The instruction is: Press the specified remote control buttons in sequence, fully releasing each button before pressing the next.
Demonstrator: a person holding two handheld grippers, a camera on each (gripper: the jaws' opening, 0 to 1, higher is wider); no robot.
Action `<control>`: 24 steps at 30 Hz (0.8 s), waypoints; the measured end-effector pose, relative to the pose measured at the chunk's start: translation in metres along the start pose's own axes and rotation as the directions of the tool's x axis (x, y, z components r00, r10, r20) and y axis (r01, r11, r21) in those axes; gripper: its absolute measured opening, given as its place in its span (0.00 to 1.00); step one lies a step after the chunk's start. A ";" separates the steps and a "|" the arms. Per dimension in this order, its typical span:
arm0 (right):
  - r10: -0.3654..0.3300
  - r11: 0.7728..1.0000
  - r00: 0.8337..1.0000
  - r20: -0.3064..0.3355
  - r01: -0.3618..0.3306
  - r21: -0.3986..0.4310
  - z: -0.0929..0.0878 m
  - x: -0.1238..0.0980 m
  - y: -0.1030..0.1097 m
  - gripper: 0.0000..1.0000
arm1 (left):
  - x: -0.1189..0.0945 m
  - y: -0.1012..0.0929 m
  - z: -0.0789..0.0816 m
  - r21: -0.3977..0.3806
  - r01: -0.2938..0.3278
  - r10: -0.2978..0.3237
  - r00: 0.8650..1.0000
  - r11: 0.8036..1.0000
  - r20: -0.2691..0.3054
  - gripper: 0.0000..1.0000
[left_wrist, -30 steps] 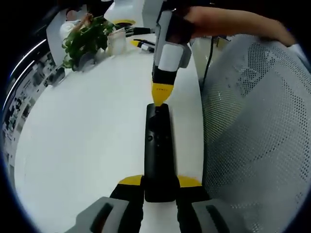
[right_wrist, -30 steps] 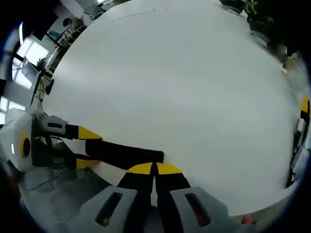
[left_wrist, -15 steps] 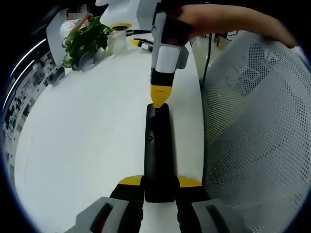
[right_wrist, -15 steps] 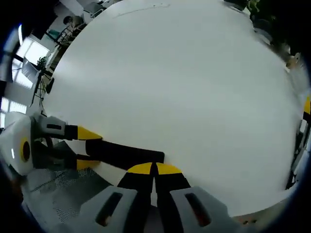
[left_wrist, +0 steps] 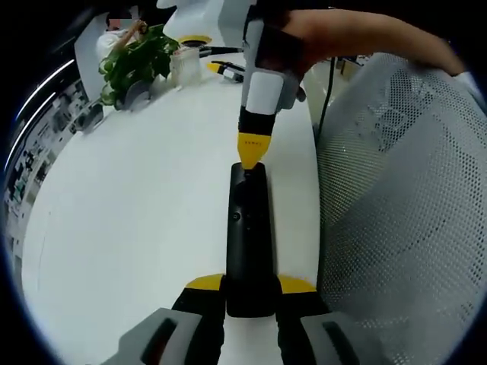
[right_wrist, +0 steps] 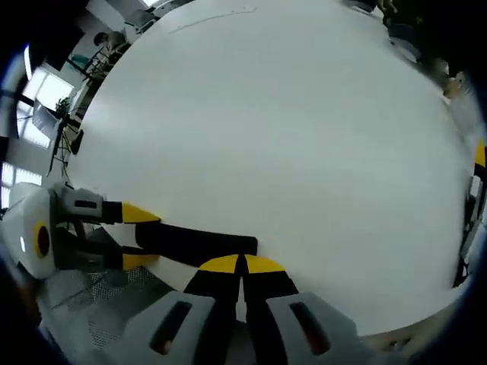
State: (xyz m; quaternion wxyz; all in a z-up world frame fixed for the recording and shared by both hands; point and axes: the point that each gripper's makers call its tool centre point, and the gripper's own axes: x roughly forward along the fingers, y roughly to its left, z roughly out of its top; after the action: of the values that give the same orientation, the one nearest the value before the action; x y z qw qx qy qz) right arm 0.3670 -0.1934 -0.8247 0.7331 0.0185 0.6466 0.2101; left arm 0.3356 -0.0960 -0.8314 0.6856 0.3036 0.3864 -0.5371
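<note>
Black remote (left_wrist: pixel 248 236) lying clamped in left gripper (left_wrist: pixel 249 293); right gripper (left_wrist: pixel 252 158), jaws closed, pressing its far end, risking slipping off.

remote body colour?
Black. The remote shows best in the left gripper view, held between the left tongs.

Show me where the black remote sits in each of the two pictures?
Left gripper view: the remote runs up the centre, its near end between the left tongs.
Right gripper view: the remote lies lower left, slanting toward the right tongs.
Shared landmark: the white table.
</note>
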 end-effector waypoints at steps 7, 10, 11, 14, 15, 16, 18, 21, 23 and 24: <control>-0.011 1.000 1.000 -0.008 0.010 -0.011 0.000 -0.001 0.002 0.00 | 0.000 0.000 0.000 0.003 0.000 0.000 1.000 1.000 0.003 0.25; -0.016 1.000 1.000 -0.009 0.016 -0.018 0.000 -0.001 0.002 0.00 | 0.000 0.000 0.000 0.002 0.001 -0.001 1.000 1.000 0.005 0.25; -0.015 1.000 1.000 -0.007 0.015 -0.021 0.000 -0.001 0.003 0.00 | 0.000 0.000 0.000 0.003 0.001 -0.001 1.000 1.000 0.005 0.25; 0.008 1.000 1.000 -0.011 -0.008 -0.018 -0.001 0.000 0.007 0.00 | 0.000 0.000 0.000 0.004 0.003 -0.003 1.000 1.000 0.006 0.25; 0.014 1.000 1.000 -0.011 -0.014 -0.018 -0.001 0.000 0.009 0.00 | 0.000 0.000 0.000 0.004 0.003 -0.003 1.000 1.000 0.006 0.25; 0.018 1.000 1.000 -0.013 -0.018 -0.018 -0.001 0.001 0.010 0.00 | 0.000 -0.001 0.000 0.004 0.003 -0.003 1.000 1.000 0.007 0.25; 0.018 1.000 1.000 -0.017 -0.018 -0.022 -0.002 0.002 0.011 0.00 | 0.000 -0.001 0.000 0.003 0.003 -0.003 1.000 1.000 0.007 0.25; 0.020 1.000 1.000 -0.015 -0.021 -0.019 -0.001 0.002 0.011 0.00 | 0.000 -0.001 0.000 0.002 0.002 -0.003 1.000 1.000 0.008 0.25; 0.018 1.000 1.000 -0.016 -0.018 -0.020 -0.002 0.002 0.011 0.00 | 0.000 -0.001 0.000 0.002 0.002 -0.002 1.000 1.000 0.008 0.25; 0.014 1.000 1.000 -0.014 -0.015 -0.023 -0.002 0.002 0.011 0.00 | 0.000 -0.001 0.000 0.002 0.002 -0.002 1.000 1.000 0.007 0.25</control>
State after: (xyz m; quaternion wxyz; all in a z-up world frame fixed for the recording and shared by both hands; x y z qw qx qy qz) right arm 0.3623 -0.1834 -0.8238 0.7271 0.0133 0.6492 0.2229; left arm 0.3348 -0.0960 -0.8316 0.6862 0.3018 0.3838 -0.5392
